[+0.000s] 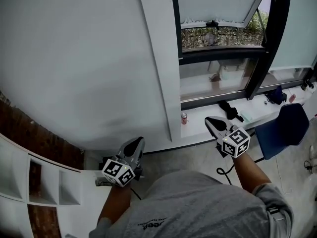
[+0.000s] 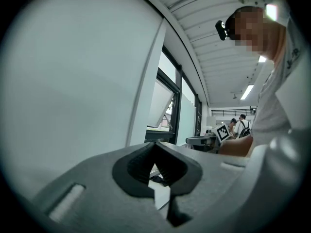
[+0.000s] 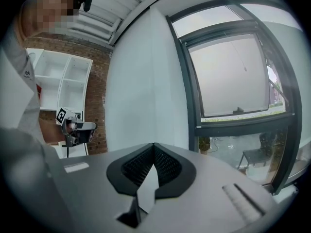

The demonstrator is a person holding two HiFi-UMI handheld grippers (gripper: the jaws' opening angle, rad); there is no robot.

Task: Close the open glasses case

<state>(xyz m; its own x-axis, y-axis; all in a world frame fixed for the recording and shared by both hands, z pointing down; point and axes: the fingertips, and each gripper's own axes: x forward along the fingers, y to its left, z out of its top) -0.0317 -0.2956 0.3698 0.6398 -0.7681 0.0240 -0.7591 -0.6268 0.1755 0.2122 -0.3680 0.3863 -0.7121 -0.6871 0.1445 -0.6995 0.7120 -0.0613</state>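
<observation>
No glasses case shows in any view. In the head view my left gripper (image 1: 137, 143) is held out level toward a white wall (image 1: 84, 58), its jaws together with nothing between them. My right gripper (image 1: 211, 121) points toward the window (image 1: 223, 19), also shut and empty. The left gripper view looks along the shut left gripper (image 2: 155, 145) and catches the right gripper (image 2: 214, 138) off to the side. The right gripper view shows the right gripper (image 3: 154, 147) closed, with the left gripper (image 3: 77, 127) at the far left.
A white shelf unit (image 1: 29, 182) stands against a brick wall at the left. On the low ledge under the window sit a red can (image 1: 184, 118) and dark items (image 1: 230, 110). A blue chair (image 1: 283, 130) is at the right. People (image 2: 241, 125) stand far off.
</observation>
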